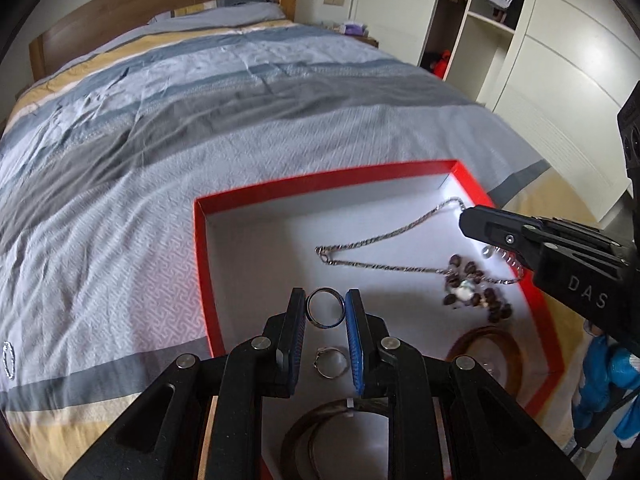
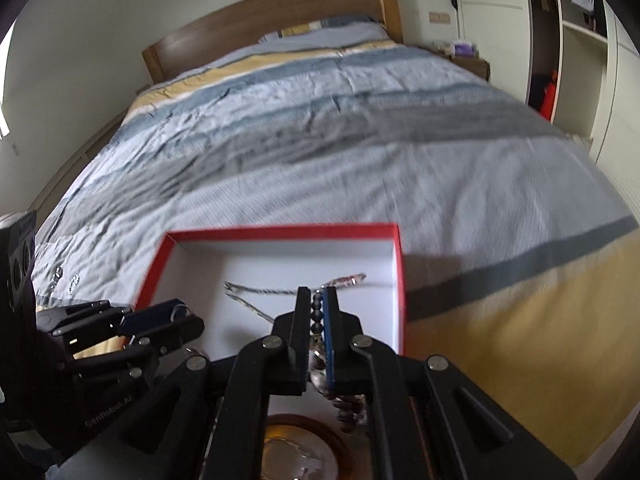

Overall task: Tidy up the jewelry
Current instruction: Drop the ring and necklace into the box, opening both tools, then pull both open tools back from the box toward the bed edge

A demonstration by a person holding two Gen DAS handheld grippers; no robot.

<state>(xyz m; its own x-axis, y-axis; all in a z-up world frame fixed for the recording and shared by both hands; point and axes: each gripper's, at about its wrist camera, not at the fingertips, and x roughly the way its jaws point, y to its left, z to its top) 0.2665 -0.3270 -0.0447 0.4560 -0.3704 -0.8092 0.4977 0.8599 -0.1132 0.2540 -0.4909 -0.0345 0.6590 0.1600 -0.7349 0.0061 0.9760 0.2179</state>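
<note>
In the left wrist view my left gripper (image 1: 325, 300) is shut on a dark metal ring (image 1: 320, 322), held upright over the near part of the red box (image 1: 320, 182) with a white inside. A silver chain (image 1: 380, 240), a dark bead bracelet (image 1: 476, 288), another ring (image 1: 330, 362) and brown bangles (image 1: 484, 344) lie in the box. From the right, my right gripper (image 1: 468, 222) reaches over the box with beads hanging below it. Seen from the right wrist, my right gripper (image 2: 316, 292) is shut on a beaded bracelet (image 2: 317, 314) above the box (image 2: 280, 231).
The box rests on a bed with a striped blue, grey and yellow cover (image 1: 200, 120). A silver bracelet (image 1: 8, 360) lies on the cover left of the box; small silver pieces (image 2: 74, 278) show there in the right wrist view. White wardrobes (image 1: 560, 80) stand to the right.
</note>
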